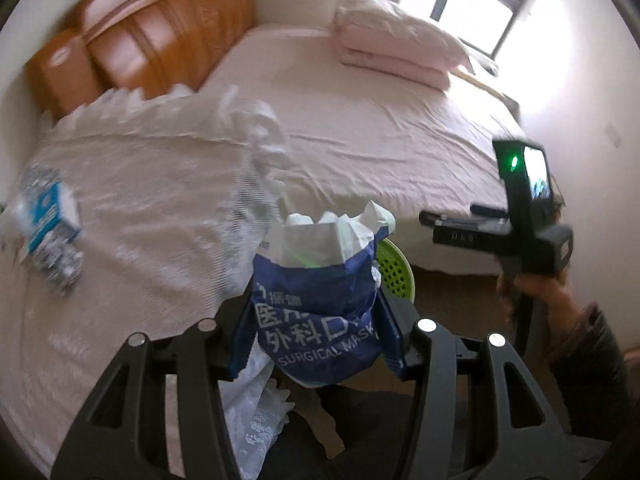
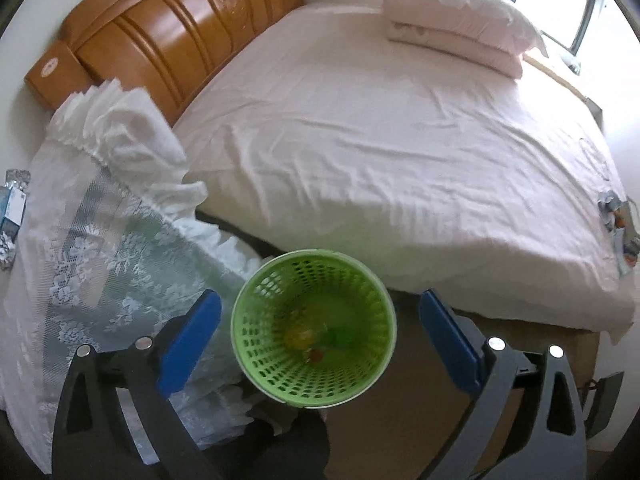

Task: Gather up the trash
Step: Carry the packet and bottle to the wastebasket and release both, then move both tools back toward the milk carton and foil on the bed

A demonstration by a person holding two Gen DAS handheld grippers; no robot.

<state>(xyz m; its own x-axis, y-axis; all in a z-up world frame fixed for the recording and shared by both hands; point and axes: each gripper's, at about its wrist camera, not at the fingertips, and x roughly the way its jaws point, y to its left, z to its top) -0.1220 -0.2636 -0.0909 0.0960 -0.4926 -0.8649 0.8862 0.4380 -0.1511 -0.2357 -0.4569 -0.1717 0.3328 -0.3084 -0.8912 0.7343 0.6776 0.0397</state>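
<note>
Left wrist | mask packet [image 1: 316,304] clamped in left tool [image 1: 320,332] | basket [image 1: 394,268] behind

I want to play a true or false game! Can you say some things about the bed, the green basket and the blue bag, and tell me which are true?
1. The left tool holds a blue mask bag. True.
2. The green basket is empty. False: a few small bits lie at its bottom.
3. The right tool is open, with nothing between its pads. True.
4. The folded quilt lies on the floor. False: it sits on the bed.
5. The headboard is brown wood. True.
</note>
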